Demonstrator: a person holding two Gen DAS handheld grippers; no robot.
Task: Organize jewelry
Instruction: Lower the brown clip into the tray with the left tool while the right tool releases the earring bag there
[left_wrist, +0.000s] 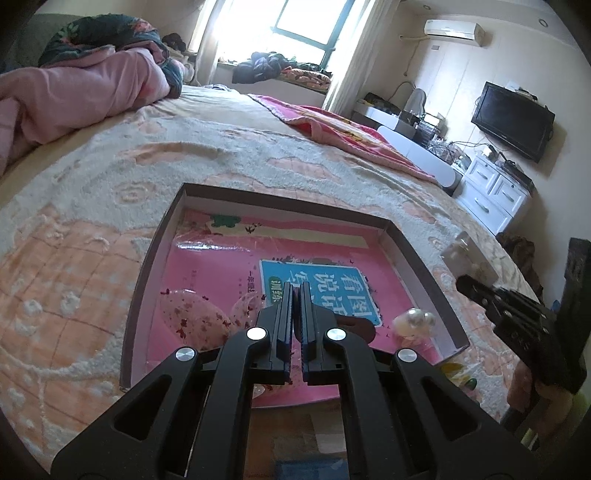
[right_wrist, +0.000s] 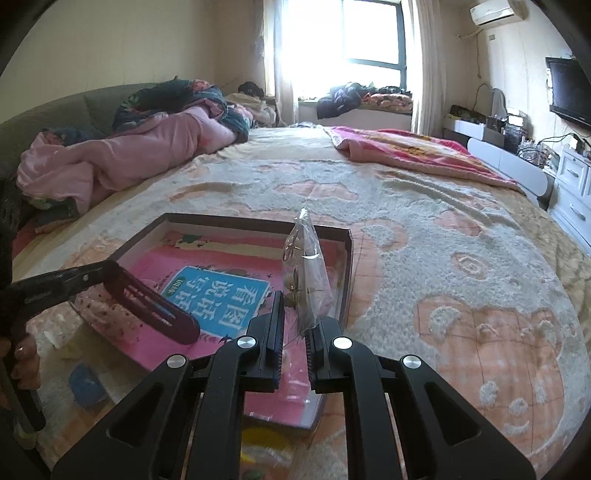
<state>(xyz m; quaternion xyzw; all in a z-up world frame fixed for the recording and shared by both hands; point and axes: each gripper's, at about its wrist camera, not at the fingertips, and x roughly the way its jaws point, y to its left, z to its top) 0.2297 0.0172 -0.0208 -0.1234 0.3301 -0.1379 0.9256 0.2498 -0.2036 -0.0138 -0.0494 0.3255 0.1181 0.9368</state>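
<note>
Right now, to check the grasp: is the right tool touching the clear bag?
Touching. The right wrist view shows the bag standing upright, its lower end pinched between the right tool's fingers.

The pink book (left_wrist: 295, 258) bears a blue label reading "看图说话" and "训练".

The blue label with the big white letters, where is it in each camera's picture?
Left wrist view: the blue label sits mid-frame, just beyond the left gripper.
Right wrist view: the label is left of centre.
Shared landmark: the pink book.
</note>
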